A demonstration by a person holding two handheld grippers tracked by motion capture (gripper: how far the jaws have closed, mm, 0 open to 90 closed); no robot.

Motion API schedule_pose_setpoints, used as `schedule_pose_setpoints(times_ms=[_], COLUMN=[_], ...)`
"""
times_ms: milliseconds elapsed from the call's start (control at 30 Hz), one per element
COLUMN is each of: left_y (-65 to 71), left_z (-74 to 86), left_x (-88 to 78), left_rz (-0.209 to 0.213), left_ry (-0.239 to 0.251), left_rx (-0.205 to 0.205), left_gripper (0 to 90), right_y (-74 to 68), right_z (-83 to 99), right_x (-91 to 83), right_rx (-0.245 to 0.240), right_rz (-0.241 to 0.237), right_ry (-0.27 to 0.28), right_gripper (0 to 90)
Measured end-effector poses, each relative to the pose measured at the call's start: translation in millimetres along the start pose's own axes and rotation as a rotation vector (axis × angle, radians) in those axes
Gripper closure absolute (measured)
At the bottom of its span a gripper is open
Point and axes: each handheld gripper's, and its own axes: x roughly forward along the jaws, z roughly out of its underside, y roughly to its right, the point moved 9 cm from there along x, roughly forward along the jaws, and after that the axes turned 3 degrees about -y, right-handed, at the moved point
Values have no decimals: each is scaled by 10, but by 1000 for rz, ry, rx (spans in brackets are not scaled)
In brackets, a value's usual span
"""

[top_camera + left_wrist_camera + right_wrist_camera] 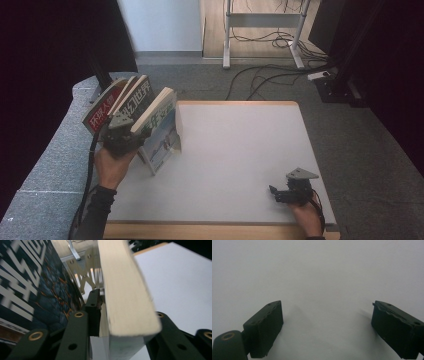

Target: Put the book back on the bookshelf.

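The left gripper [122,136] pinches a thick book [159,120] at the left edge of the white table [240,155]; more books [115,102] lean beside it and could topple. The right gripper [285,194] rests open, holding nothing. Grey floor, cables [260,75] behind
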Motion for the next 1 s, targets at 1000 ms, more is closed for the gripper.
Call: schedule_pose_setpoints(times_ms=[1000], left_y=[61], left_z=[412], left_x=[549], left_rz=[-13], left_ry=[-26], left_rx=[-81], left_gripper=[726], right_y=[0], right_z=[0], right_x=[0], right_rx=[1], right_rz=[-2], right_ry=[-1], right_gripper=[98])
